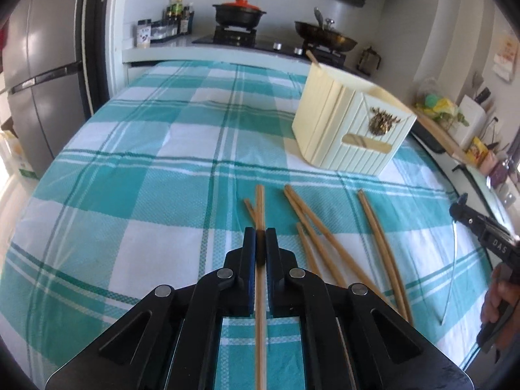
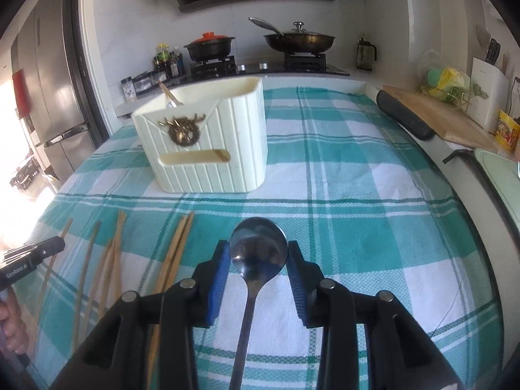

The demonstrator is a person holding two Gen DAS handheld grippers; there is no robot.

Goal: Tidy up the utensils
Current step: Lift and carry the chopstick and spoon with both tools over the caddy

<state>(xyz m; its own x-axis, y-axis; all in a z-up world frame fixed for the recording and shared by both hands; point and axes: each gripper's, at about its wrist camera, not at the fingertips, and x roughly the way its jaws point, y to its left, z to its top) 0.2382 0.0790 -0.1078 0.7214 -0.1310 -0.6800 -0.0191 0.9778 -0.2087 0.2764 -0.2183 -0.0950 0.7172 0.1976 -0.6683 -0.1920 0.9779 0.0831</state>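
Chopsticks (image 1: 260, 227), a wooden pair, sit pinched between the blue pads of the left gripper (image 1: 260, 237), tips running forward past the fingers, shafts trailing back under the camera. Just right of that gripper, more loose chopsticks (image 1: 312, 224) lie fanned on the teal-and-white checked tablecloth (image 1: 130, 169). Ahead and to the right stands the cream ribbed utensil holder (image 1: 344, 123), upright, brass emblem on its face, one wooden handle (image 1: 312, 57) poking from its top. Right gripper (image 2: 258, 253) has its fingers spread apart; the bowl of a steel spoon (image 2: 258, 250) lies between them, handle running back beneath the camera; whether the pads touch it I cannot tell. From that gripper the holder is ahead and left, loose chopsticks to the left. Beyond the table: gas stove (image 2: 260, 65) with a black pot with red lid (image 2: 209, 45) and a lidded wok (image 2: 299, 40), condiment bottles (image 1: 177, 13) at the left, a steel refrigerator (image 1: 39, 74) far left, and a wooden cutting board (image 2: 438, 113) on the counter right.
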